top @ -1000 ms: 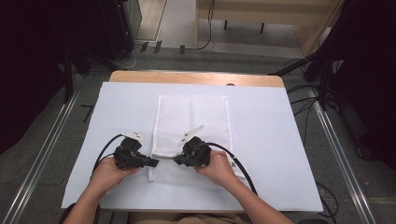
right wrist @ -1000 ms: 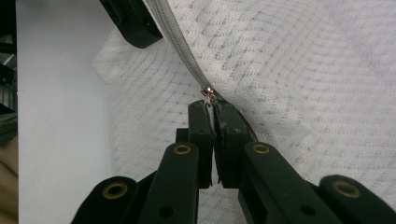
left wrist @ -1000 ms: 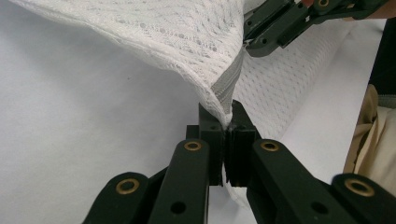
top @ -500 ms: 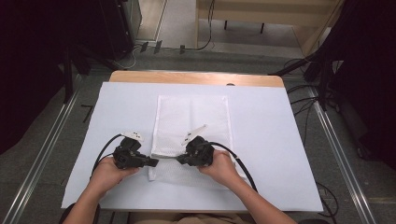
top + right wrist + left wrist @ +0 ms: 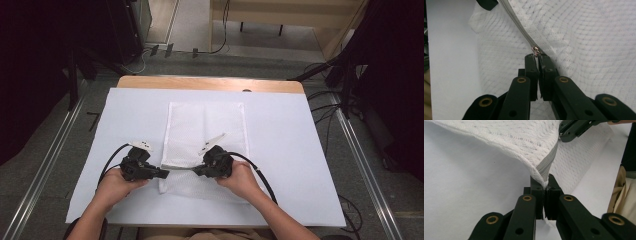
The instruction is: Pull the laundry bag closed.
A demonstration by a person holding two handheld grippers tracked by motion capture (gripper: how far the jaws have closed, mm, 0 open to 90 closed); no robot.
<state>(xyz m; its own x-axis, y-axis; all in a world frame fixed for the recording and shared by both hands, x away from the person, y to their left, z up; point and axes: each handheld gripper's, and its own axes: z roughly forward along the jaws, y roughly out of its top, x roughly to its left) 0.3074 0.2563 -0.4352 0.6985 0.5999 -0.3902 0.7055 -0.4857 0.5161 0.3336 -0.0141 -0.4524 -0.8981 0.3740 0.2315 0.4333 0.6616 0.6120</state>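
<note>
A white mesh bag [image 5: 207, 130] lies flat on the white table cover, with a grey zipper [image 5: 181, 170] running along its raised near edge. My left gripper [image 5: 166, 173] is shut on the bag's corner at the zipper's end [image 5: 545, 185]; the mesh [image 5: 524, 142] lifts away from it. My right gripper [image 5: 196, 170] faces it from the right. It is shut on the small metal zipper pull [image 5: 535, 50], its tips [image 5: 537, 58] pinching just below the slider. The zipper tape [image 5: 516, 22] stretches from there toward the left gripper [image 5: 486, 3].
The white cover [image 5: 300, 150] spans the wooden table [image 5: 210, 82], with bare room left and right of the bag. Black cables [image 5: 262, 177] trail from both grippers toward the near edge. Metal rails [image 5: 360, 160] and floor cables flank the table.
My right gripper has shifted slightly to the right along the zipper line. The left gripper has stayed in place, holding the bag's corner.
</note>
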